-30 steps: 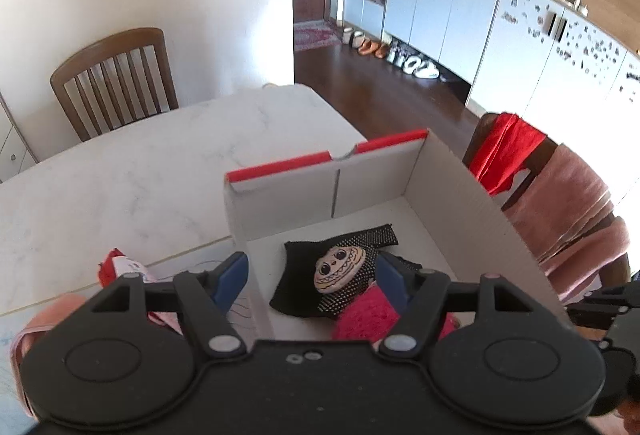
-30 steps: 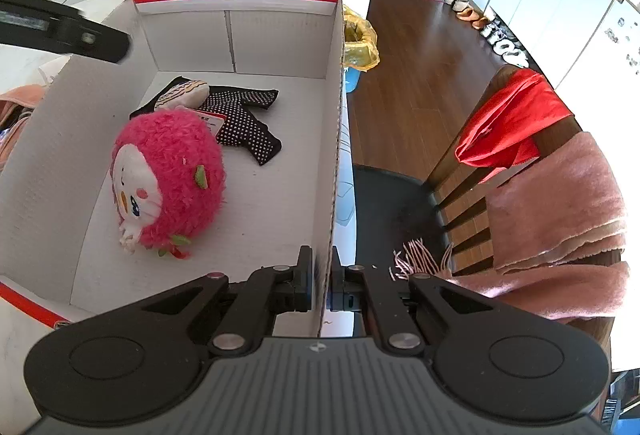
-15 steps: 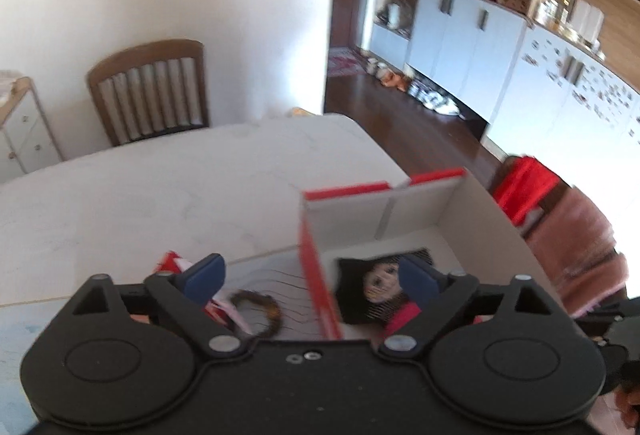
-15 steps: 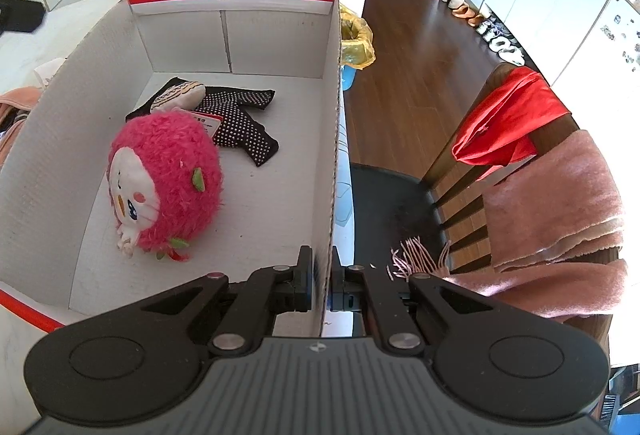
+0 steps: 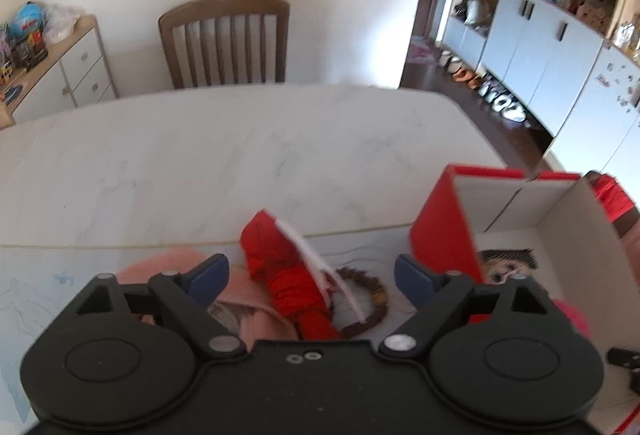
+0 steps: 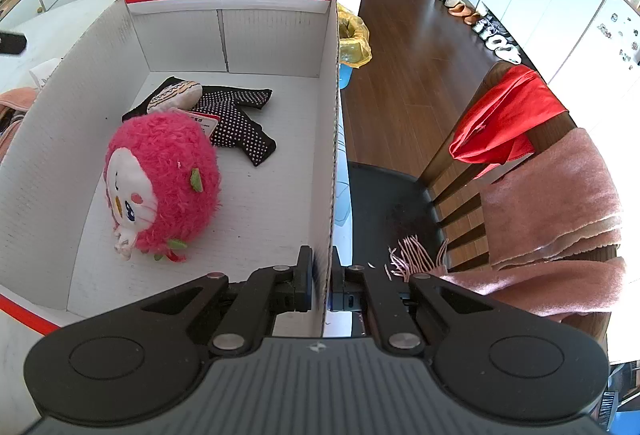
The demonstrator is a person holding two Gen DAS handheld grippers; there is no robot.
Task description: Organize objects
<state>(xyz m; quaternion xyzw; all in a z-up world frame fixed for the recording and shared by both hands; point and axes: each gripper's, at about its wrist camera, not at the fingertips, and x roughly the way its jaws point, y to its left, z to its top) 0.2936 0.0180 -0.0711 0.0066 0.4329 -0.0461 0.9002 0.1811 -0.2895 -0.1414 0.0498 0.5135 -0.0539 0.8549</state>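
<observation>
Marble table, red cloth between spread left tongs.

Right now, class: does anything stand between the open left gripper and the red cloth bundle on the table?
Nothing visible does. The left gripper is open, and the red cloth bundle lies straight ahead between its fingers. A bead bracelet lies beside the bundle, on the side of the box, not in front.

Open red-and-white cardboard box sits on the worktop, holding a pink plush toy lying on its side; at its 1 o'clock a black dotted cloth doll lies flat. Outside the box: red folded cloth, brown bead bracelet just beside it at 3 o'clock, pink cloth at 9 o'clock.
</observation>
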